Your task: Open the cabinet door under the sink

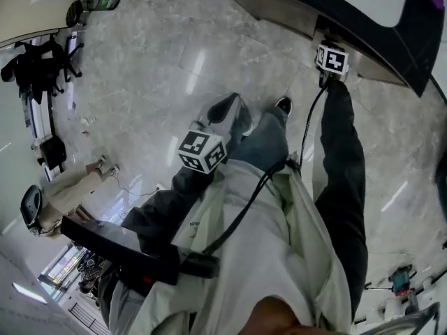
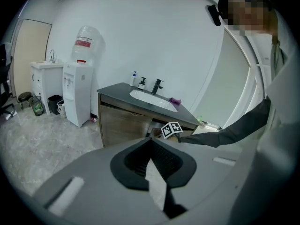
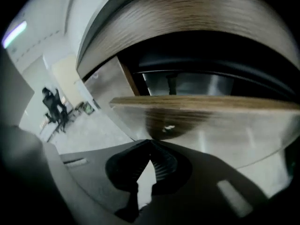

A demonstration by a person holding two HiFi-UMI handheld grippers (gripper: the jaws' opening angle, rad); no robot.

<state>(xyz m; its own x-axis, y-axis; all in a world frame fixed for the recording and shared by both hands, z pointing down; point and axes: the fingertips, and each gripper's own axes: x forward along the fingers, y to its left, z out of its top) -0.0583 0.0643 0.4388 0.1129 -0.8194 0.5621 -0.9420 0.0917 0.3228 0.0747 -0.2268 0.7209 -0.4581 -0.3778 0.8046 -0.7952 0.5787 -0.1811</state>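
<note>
Wood-grain cabinet door (image 3: pixel 201 102) | ajar | long edge crosswise in right gripper view

floor (image 1: pixel 160 54): I see glossy grey marble, streaked with reflected light | wall (image 2: pixel 164 41): plain white | along it I make out a white water dispenser (image 2: pixel 78 90), a small white cabinet (image 2: pixel 43 78), dark bins (image 2: pixel 55 103) | door (image 2: pixel 29 50): beige
</note>
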